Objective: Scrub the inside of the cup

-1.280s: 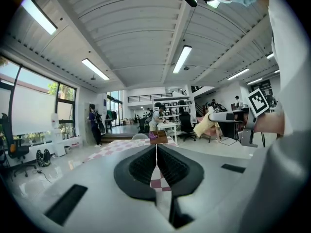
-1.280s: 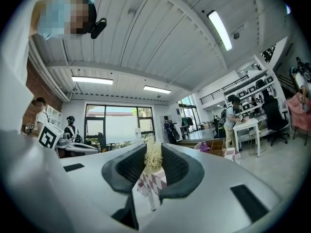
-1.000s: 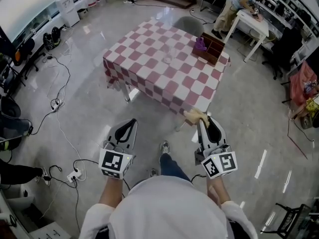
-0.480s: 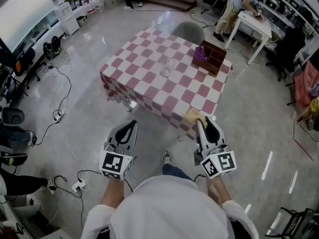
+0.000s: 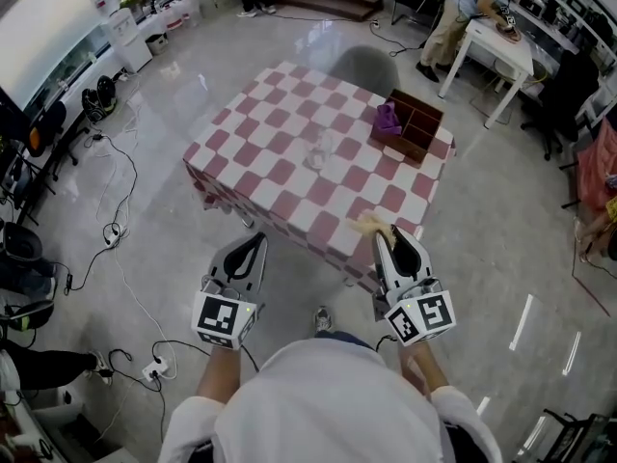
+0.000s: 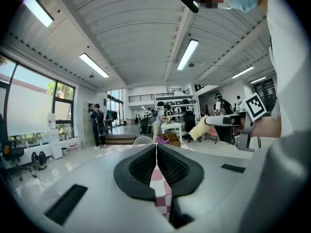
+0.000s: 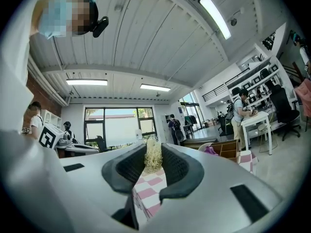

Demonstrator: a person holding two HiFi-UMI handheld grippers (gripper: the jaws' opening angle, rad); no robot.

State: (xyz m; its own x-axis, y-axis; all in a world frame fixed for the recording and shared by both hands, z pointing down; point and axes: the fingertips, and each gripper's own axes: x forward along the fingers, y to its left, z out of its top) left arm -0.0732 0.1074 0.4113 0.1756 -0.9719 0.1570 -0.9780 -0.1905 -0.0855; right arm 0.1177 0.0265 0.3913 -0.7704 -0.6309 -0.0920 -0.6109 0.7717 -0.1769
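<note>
A clear glass cup [image 5: 316, 150] stands near the middle of the table with the red and white checked cloth [image 5: 260, 138]. Both grippers hang in front of the table's near edge, well short of the cup. My left gripper [image 5: 254, 240] is shut with nothing between its pads [image 6: 146, 165]. My right gripper [image 5: 383, 234] is shut on a straw-coloured scrubber [image 5: 368, 224], whose fibres stick up between the pads [image 7: 153, 155]. In the left gripper view the right gripper [image 6: 206, 122] shows at the right with the scrubber [image 6: 199, 129] at its tip.
A brown wooden divider box [image 5: 418, 125] holding a purple thing [image 5: 387, 118] sits at the table's far right corner. A grey chair [image 5: 364, 64] stands behind the table. Cables and a power strip [image 5: 152, 367] lie on the floor at left. A person works at a white desk [image 5: 496, 41] far right.
The table has come closer as both grippers moved forward together toward its near edge. Both stay shut, the right one still holding the scrubber.
</note>
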